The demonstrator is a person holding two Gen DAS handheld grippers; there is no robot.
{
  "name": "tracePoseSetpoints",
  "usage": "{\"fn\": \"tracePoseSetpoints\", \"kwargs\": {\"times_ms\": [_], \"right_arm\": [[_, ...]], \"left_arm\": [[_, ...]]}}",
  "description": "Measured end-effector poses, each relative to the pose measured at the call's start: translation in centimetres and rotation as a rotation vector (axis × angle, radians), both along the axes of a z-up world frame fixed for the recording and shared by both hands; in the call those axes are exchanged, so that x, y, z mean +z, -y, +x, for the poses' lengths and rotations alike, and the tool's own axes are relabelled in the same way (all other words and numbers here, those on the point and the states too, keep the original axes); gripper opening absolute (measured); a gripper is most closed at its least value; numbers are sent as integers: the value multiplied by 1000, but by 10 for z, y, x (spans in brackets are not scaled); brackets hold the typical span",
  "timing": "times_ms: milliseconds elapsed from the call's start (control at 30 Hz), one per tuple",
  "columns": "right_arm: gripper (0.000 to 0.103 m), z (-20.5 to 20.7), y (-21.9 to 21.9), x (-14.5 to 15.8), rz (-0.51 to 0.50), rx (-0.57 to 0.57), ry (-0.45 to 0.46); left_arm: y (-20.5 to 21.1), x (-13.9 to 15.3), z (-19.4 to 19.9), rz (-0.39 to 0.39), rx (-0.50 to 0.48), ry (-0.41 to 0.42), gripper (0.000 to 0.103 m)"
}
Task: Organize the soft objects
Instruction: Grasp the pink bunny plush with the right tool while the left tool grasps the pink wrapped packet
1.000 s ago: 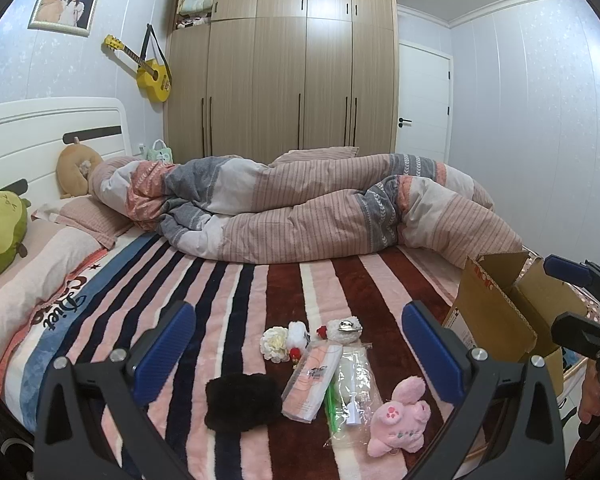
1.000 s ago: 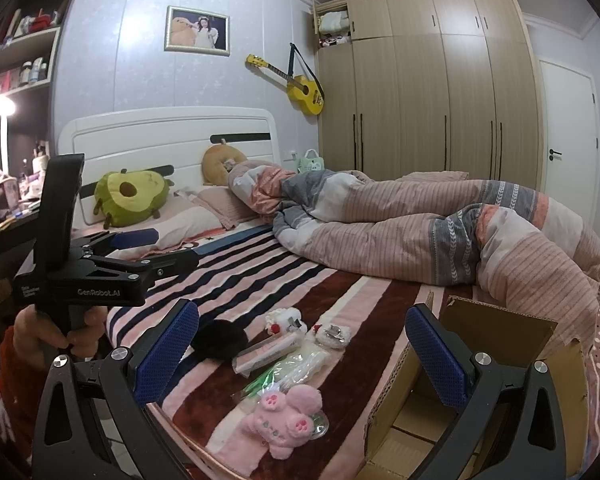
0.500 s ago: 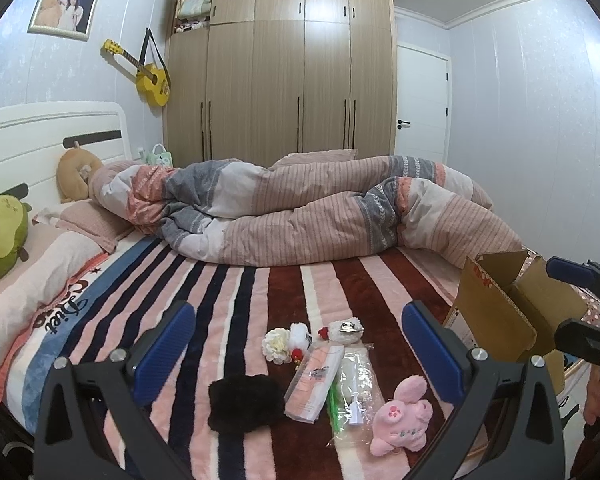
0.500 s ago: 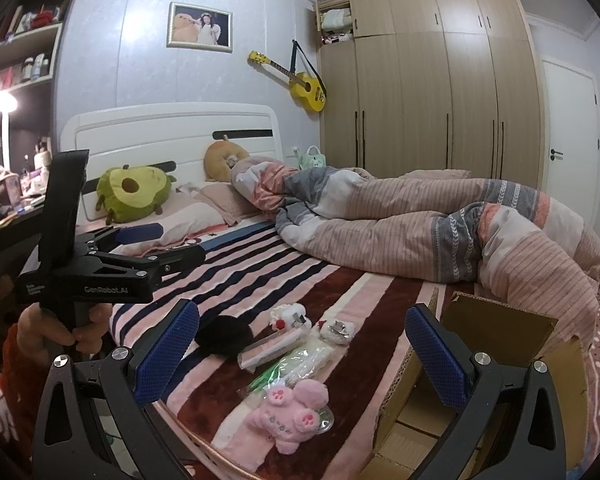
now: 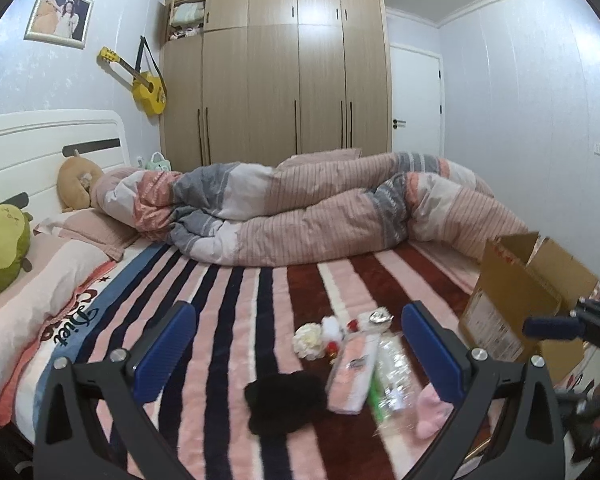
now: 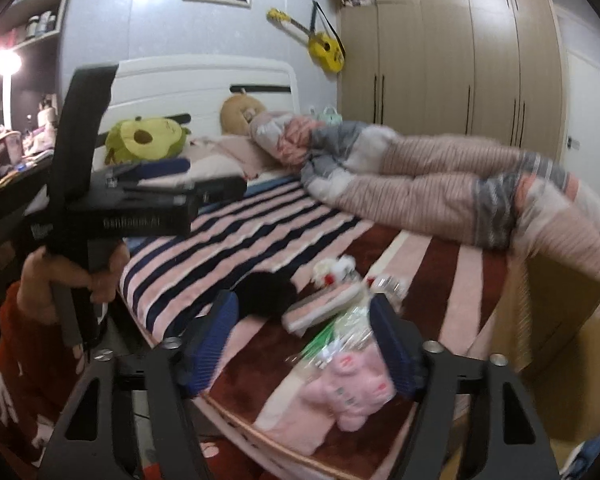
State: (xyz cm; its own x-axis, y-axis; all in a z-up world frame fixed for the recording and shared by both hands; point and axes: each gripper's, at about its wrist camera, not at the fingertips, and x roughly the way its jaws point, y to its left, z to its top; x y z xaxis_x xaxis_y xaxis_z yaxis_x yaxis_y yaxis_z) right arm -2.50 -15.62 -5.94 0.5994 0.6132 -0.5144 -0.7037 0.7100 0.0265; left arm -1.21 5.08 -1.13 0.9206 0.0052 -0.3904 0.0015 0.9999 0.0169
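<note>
From the left wrist, the left gripper (image 5: 300, 350) stands with jaws wide apart above the striped plush blanket (image 5: 228, 320); the pink plush pig toy (image 5: 430, 412) lies near the blanket's near edge, by the right finger. From the right wrist, the right gripper (image 6: 304, 340) is closing its jaws, nothing pressed between them; the pig (image 6: 348, 384) lies just below its right finger, closer than a second ago.

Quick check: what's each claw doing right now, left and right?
Left claw: open, holding nothing.
Right claw: closing, pads not yet pressing the pink pig plush.

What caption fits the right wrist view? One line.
Right hand-held gripper closing above pink plush pig on striped bed.
</note>
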Motion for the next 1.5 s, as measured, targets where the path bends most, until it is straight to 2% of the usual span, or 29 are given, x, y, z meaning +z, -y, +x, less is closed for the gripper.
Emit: {"fn": "tracePoseSetpoints", "kwargs": {"times_ms": [67, 167, 300, 367, 500, 667, 700, 733, 767, 833, 900, 1000, 1067, 1100, 1133, 1267, 1333, 1400, 1500], "right_arm": [[86, 0, -7, -18, 1, -28, -31], [87, 6, -14, -50, -6, -101, -101], [89, 20, -13, -84, -32, -212, -144], [91, 29, -10, -101, -42, -272, -169], [92, 47, -6, -124, -66, -311, -194], [91, 61, 2, -135, -26, -326, -211], [88, 63, 1, -136, -23, -321, -221], [84, 65, 0, -137, -27, -315, -231], [73, 66, -1, -139, -37, -315, -237], [71, 69, -1, -140, -38, -312, -244], [64, 69, 1, -139, -17, -309, -247], [62, 70, 3, -139, -12, -303, -252], [62, 70, 4, -139, -11, -300, -256], [62, 70, 4, -139, -8, -299, -258], [62, 70, 5, -139, -2, -298, -260], [62, 73, 6, -140, 8, -291, -264], [62, 73, 7, -140, 12, -286, -265], [62, 73, 8, -140, 14, -282, -266], [61, 74, 9, -140, 17, -280, -268]], "left_arm": [[-6, -10, 5, 8, -3, -23, 103], [-14, -29, 12, 3, -24, -59, 103], [-18, -61, 26, 1, -57, -139, 103], [-18, -79, 32, -32, -114, -176, 103], [-14, -107, 45, -111, -186, -258, 102], [7, -132, 56, -146, -271, -333, 102], [11, -135, 59, -148, -271, -343, 100], [13, -137, 63, -150, -272, -352, 97], [15, -138, 65, -155, -273, -360, 95], [17, -141, 72, -157, -272, -376, 90], [19, -142, 76, -139, -266, -384, 88], [21, -141, 81, -117, -282, -387, 82], [24, -141, 87, -108, -287, -393, 73], [24, -140, 90, -104, -284, -396, 61], [27, -139, 93, -104, -292, -399, 55], [34, -137, 105, -115, -319, -409, 52], [41, -145, 116, -71, -298, -448, 32], [43, -155, 127, -38, -267, -498, 29], [44, -166, 136, -12, -241, -525, 18]]}}
